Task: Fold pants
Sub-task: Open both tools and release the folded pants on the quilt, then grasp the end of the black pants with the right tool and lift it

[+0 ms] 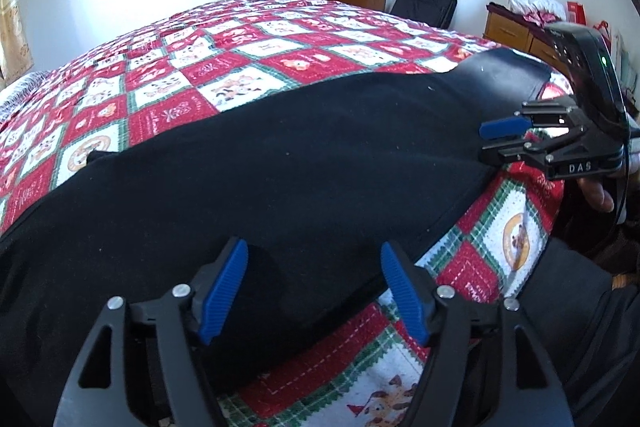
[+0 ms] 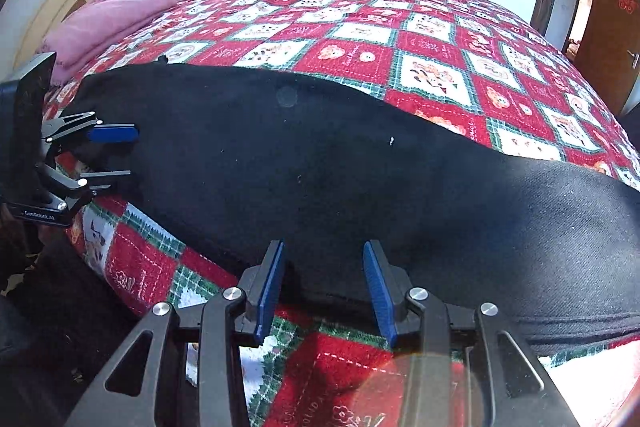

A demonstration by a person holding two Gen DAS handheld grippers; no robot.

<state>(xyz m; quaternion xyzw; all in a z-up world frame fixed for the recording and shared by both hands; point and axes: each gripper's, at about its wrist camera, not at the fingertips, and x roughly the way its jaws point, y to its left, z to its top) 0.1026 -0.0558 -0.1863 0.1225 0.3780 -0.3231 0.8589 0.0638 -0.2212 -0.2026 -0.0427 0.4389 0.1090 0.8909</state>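
black pants flat on patterned quilt — left gripper jaws wide apart, right gripper partly parted, both over near edge, gripping nothing.

The black pants lie flat before me in one long dark band across the near side of the bed, stretched left to right, smooth with few creases, their near hem running along the bed's edge.
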